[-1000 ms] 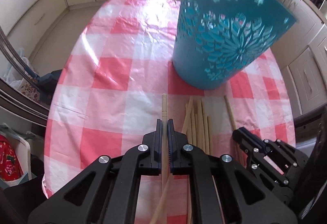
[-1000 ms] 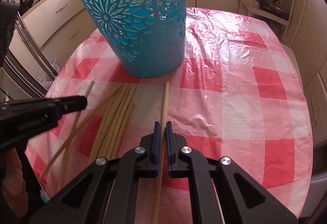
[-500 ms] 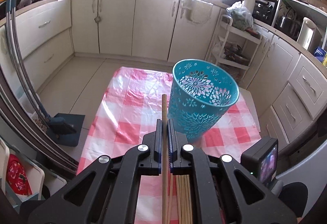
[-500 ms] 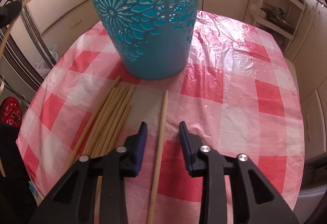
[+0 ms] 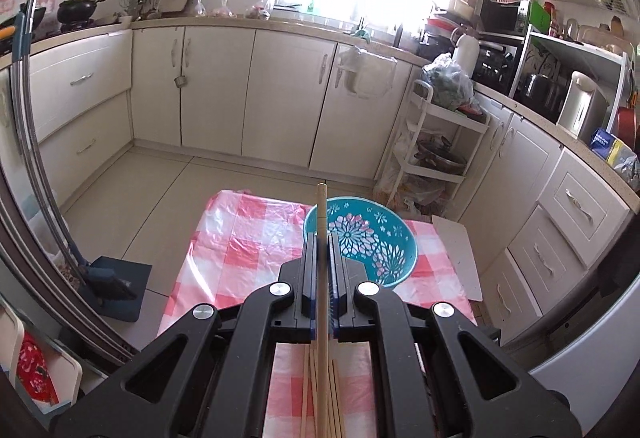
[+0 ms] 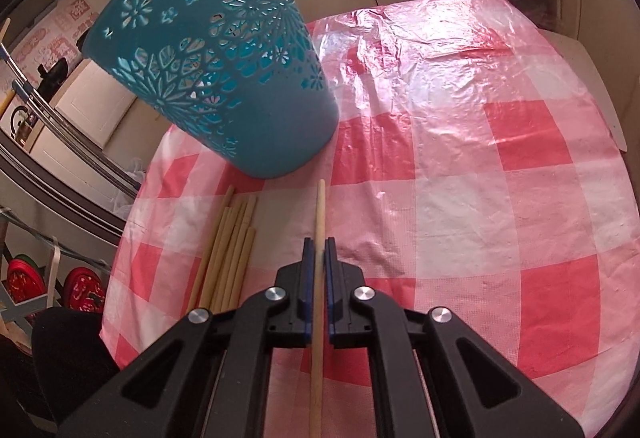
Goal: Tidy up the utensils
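High above the table, my left gripper is shut on a wooden chopstick whose tip points over the near-left rim of the teal cut-out basket. Below it lies a bundle of chopsticks. In the right wrist view my right gripper is shut on another chopstick low over the red-checked cloth, just in front of the teal basket. Several more chopsticks lie side by side to its left.
The table with the red-and-white checked plastic cloth stands in a kitchen with cream cabinets. A white shelf cart stands beyond the table. A dustpan rests on the floor to the left.
My left gripper rose well above the table with its chopstick and tipped toward level. My right gripper opened over the single chopstick, then shut on it again.
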{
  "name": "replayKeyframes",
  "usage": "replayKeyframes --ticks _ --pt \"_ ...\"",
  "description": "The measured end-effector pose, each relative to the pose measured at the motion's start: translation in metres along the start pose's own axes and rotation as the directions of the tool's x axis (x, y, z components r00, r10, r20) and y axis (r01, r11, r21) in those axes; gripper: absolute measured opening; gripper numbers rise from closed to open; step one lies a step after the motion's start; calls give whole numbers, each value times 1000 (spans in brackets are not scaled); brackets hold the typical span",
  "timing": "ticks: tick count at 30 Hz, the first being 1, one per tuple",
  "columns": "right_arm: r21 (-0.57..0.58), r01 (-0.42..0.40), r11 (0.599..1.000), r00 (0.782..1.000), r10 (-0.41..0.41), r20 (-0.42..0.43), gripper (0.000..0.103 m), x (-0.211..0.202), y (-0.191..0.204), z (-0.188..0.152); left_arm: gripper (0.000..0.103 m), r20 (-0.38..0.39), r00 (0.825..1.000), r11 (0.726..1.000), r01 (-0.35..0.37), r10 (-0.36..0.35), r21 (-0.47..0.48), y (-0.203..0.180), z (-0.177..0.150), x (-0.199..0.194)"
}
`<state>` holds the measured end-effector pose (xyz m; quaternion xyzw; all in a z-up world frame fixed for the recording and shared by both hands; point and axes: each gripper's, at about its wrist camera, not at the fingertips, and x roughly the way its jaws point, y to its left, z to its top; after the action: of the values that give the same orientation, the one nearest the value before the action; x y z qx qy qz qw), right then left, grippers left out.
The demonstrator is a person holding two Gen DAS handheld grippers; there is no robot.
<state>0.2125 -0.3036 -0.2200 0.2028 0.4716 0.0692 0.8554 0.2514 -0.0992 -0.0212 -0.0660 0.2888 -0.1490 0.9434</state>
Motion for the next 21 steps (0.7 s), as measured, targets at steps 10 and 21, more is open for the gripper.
replayKeyframes --ticks 10,21 --pt "24 -22 999 1000 22 -12 6 7 3 -3 5 185 982 998 -16 26 -57 -10 62 8" --pt "44 -46 998 999 47 -11 6 8 1 -3 5 214 973 991 -62 87 -122 -26 93 92"
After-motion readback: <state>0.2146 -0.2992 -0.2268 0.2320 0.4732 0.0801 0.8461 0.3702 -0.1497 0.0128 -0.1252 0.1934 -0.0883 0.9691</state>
